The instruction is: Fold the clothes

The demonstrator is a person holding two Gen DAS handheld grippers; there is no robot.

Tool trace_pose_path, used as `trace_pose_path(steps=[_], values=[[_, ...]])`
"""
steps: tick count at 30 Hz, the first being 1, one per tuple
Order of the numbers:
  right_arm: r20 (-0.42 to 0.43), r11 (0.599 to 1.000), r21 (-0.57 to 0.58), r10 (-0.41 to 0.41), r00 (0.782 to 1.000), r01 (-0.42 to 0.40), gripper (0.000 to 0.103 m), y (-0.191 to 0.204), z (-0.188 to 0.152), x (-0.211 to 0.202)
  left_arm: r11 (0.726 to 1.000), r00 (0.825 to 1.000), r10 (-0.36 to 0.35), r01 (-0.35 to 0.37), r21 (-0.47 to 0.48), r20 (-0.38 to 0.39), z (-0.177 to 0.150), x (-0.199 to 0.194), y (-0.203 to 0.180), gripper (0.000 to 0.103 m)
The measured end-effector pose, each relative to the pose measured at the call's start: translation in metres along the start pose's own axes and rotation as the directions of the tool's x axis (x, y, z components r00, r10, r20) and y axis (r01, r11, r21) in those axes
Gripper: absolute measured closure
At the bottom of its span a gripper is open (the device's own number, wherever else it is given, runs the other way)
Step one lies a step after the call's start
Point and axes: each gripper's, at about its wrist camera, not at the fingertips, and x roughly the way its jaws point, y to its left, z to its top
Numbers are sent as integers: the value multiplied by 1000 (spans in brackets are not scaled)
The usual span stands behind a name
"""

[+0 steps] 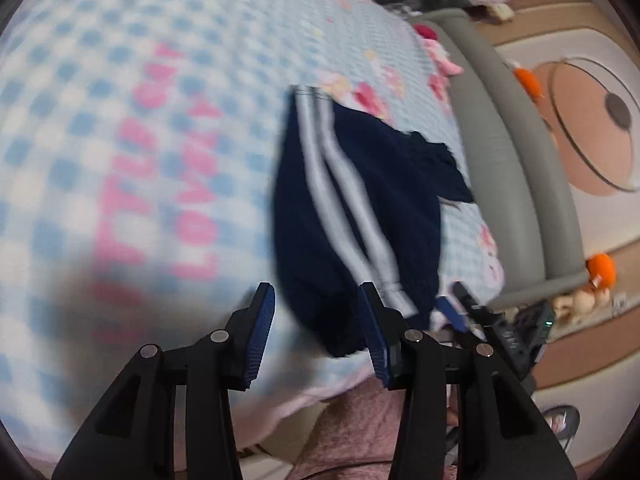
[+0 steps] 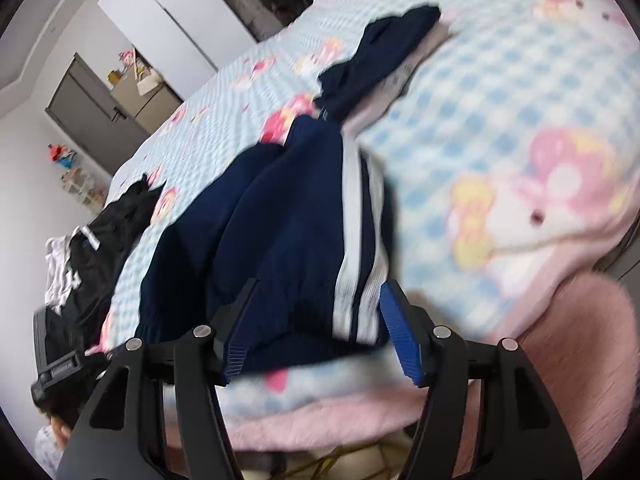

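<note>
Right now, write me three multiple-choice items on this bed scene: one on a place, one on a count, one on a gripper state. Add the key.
1. Where do the navy trousers lie?
A. on the checked blanket
B. on the floor
C. in a drawer

2. How many white stripes run down the trousers?
A. one
B. two
C. four

3. How does the left gripper stand?
A. shut on the blanket
B. shut on a toy
C. open, fingers apart

Key: 1 A, the dark cloth rests on the blue-and-white blanket; 2 B, two pale bands run side by side in both views; 3 C, a wide gap shows between its blue pads, with the trouser end lying in it.
</note>
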Motion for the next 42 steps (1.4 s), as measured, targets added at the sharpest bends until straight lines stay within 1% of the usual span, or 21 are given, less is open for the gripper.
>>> trace_pose_path(steps=[3,5,7,9,11,12,14,17,20,23,27,28,30,31,32,34,37,39,40,41,42], values=[[-70,998,13,60,996,-59,38,-4,4,17,988,994,-104,99,-119,-36,-2,3,25,58],[-105,987,95,139,985,-129,38,-13,4,28,974,983,-174,163,-154,-57,-4,11,26,58],[-87,960,195,222,971,-202,38,-22,2,31,984,987,-148,140,-112,-69,-5,19,15,58],[-83,961,181,227,970,-210,40,-20,1,31,991,989,-122,117,-70,-80,-7,28,3,58],[-96,971,140,210,973,-196,61,-15,0,30,990,988,-127,120,-75,-89,-7,36,2,60],[-96,971,117,219,971,-207,63,-12,-1,27,987,986,-145,139,-84,-79,-7,35,3,61],[-80,968,79,244,966,-238,68,-6,-1,18,981,983,-176,170,-96,-57,-8,34,5,78],[-72,973,46,230,971,-227,66,-5,-2,16,984,987,-162,160,-73,-22,-6,27,1,84],[-86,968,110,233,969,-224,63,-18,-1,24,988,990,-139,139,-73,15,-2,17,3,86],[-75,956,142,269,960,-256,63,-24,-1,21,986,988,-143,147,-82,51,3,6,10,86],[-67,889,271,401,914,-370,63,-29,-1,27,974,981,-187,191,-122,46,2,9,24,85],[-65,889,275,397,915,-366,62,-29,0,29,970,979,-199,203,-134,42,1,10,27,79],[-89,919,234,344,935,-316,61,-25,1,32,962,974,-226,227,-152,24,-2,16,33,64],[-100,925,224,336,937,-307,59,-22,2,34,960,972,-235,234,-155,13,-4,20,34,59],[-108,926,217,336,936,-308,52,-19,2,37,962,972,-234,232,-147,2,-5,23,32,59],[-113,937,193,315,942,-290,42,-20,2,37,965,973,-230,226,-134,-17,-6,31,30,57],[-146,973,119,215,966,-199,35,-18,0,50,962,972,-234,226,-156,-35,-1,45,29,57],[-171,983,105,169,971,-153,36,-17,0,59,955,967,-251,240,-175,-40,4,48,30,61],[-168,980,117,178,970,-160,37,-17,0,57,953,964,-263,254,-167,-39,5,45,28,68],[-161,977,130,188,969,-168,43,-18,1,54,952,961,-273,265,-151,-34,6,41,26,70],[-151,976,143,185,971,-164,46,-21,1,49,954,962,-273,266,-139,-32,6,38,24,70]])
